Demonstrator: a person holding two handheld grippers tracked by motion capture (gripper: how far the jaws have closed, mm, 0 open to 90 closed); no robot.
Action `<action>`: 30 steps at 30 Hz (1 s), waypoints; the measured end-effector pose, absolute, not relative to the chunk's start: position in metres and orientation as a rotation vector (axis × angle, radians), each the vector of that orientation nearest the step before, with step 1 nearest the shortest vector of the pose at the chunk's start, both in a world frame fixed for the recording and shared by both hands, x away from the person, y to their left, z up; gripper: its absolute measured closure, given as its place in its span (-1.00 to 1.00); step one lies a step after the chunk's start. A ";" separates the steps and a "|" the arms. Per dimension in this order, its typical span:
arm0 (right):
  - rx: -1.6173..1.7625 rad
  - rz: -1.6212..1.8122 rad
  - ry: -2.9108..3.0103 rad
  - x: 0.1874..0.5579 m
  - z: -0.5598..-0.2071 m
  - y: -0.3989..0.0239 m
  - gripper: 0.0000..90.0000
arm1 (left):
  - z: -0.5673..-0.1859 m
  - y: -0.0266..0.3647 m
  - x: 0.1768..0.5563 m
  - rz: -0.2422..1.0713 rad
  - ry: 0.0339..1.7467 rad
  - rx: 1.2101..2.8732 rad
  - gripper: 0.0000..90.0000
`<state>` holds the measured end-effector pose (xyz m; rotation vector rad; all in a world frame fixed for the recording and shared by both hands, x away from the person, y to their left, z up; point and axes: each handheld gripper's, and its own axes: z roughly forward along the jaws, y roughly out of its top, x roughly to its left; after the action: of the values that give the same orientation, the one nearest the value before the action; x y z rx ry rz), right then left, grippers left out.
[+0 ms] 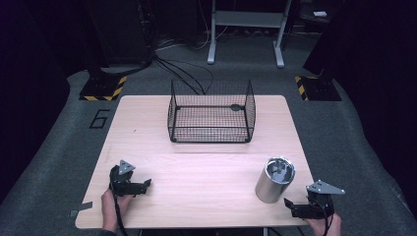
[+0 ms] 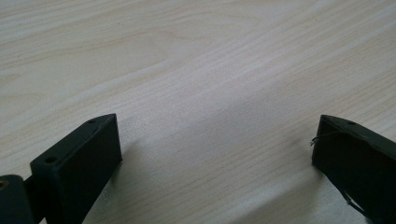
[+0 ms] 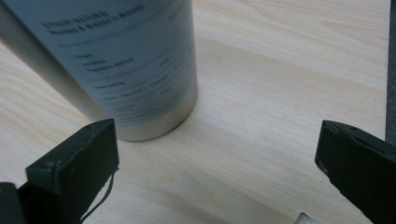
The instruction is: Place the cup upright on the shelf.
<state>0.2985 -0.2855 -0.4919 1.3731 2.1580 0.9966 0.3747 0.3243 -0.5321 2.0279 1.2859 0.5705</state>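
Observation:
A silver metal can [image 1: 275, 179] stands upright near the table's front right, its top open toward the camera. In the right gripper view the can [image 3: 126, 65] shows a pale label with small print and sits just ahead of the left jaw. My right gripper [image 1: 295, 206] rests at the front right corner, open, a little behind and to the right of the can, with nothing between its jaws [image 3: 217, 154]. My left gripper [image 1: 143, 186] lies at the front left, open over bare wood [image 2: 217, 140]. A black wire basket [image 1: 211, 112] stands at the back middle.
The wooden table [image 1: 206, 162] has free room between the basket and the grippers. A small dark object [image 1: 237, 106] lies inside the basket at its far right. The table's right edge [image 3: 388, 70] runs close to my right gripper. Stands and cables sit on the floor beyond.

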 end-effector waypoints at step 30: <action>1.212 1.194 2.154 0.297 -0.446 -0.253 -1.00 | -0.532 0.324 0.375 0.570 1.285 2.028 -0.97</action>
<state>0.2967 -0.2534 -0.4456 1.2121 2.1535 1.1941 0.3746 0.3242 -0.5322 2.0278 1.2851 0.5701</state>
